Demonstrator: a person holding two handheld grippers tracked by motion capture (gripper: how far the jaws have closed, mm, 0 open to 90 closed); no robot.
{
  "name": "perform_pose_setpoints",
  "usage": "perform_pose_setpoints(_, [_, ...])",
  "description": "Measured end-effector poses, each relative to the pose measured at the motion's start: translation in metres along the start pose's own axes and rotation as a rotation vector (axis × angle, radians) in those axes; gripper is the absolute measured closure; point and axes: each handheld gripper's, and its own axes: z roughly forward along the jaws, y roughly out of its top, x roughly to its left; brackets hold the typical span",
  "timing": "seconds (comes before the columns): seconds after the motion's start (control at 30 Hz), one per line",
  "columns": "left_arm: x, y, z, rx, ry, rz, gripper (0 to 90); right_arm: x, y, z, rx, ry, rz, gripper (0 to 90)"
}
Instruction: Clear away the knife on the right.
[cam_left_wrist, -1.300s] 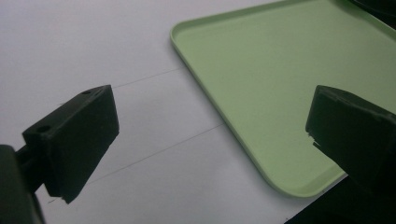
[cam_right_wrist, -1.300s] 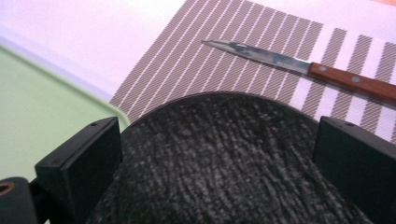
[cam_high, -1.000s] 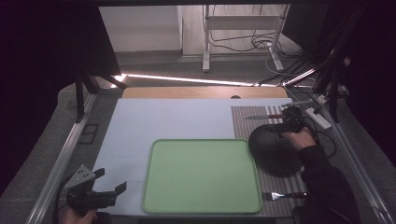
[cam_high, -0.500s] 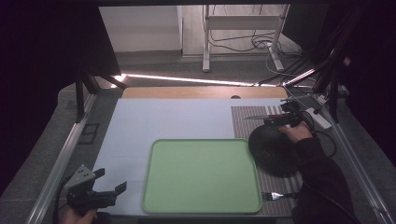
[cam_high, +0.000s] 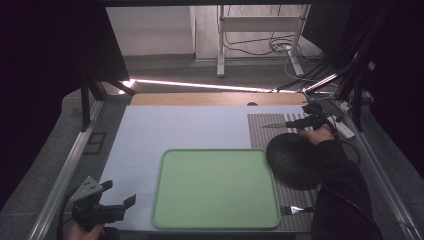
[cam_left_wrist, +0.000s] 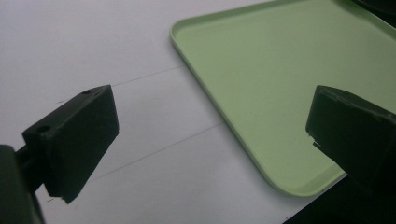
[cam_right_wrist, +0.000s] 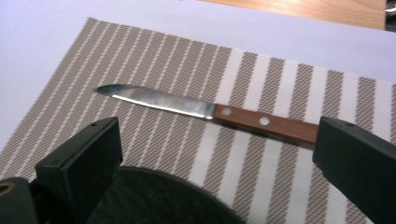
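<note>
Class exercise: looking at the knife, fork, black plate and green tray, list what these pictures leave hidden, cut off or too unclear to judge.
1. Knife: the handle's end is hidden behind the right claw's jaw in the right gripper view.
2. Fork: in the high view the sleeve covers its handle.
3. Black plate: the forearm covers its right side in the high view; its surface is too dark to read.
4. Green tray: cut off by the edges of the left gripper view.

Black two-jaw left tool (cam_high: 114, 200) with grey three-cornered plate, black right tool (cam_high: 295, 123), dark sleeve (cam_high: 340, 185)
</note>
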Motion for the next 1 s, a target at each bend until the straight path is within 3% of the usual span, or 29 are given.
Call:
perform_pose_setpoints(0.13, [0.000, 0.000, 0.000, 0.002, -0.001, -0.002, 2.5, -0.006, 0.002, 0.005, 0.011, -0.011, -0.011, 2.6])
perform_pose_setpoints(0.23, [0.000, 0.000, 0.000, 0.003, -0.002, -0.004, 2.5, -0.010, 0.002, 0.009, 0.013, -0.029, -0.025, 8.1])
perform_pose_setpoints(0.37, [0.000, 0.000, 0.000, 0.004, -0.002, -0.006, 2.5, -0.017, 0.003, 0.010, 0.002, -0.006, -0.014, 32.7])
perform_pose_setpoints(0.4, [0.000, 0.000, 0.001, 0.005, -0.002, -0.006, 2.5, -0.019, 0.004, 0.010, 0.013, -0.002, -0.018, 46.5])
perform_pose_setpoints(0.47, [0.000, 0.000, 0.001, 0.006, -0.002, -0.004, 2.5, -0.019, 0.005, 0.010, 0.016, -0.006, -0.021, 51.7])
perform_pose_setpoints(0.5, [0.000, 0.000, 0.001, 0.006, -0.002, -0.003, 2.5, -0.020, 0.005, 0.011, 0.023, -0.018, -0.029, 64.6])
perform_pose_setpoints(0.6, [0.000, 0.000, 0.001, 0.008, -0.002, -0.002, 2.6, -0.022, 0.007, 0.013, 0.040, -0.016, -0.036, 87.2])
perform_pose_setpoints(1.0, [-0.001, 0.001, 0.001, 0.012, 0.000, 0.005, 2.6, -0.028, 0.014, 0.035, 0.066, -0.087, -0.037, 89.9])
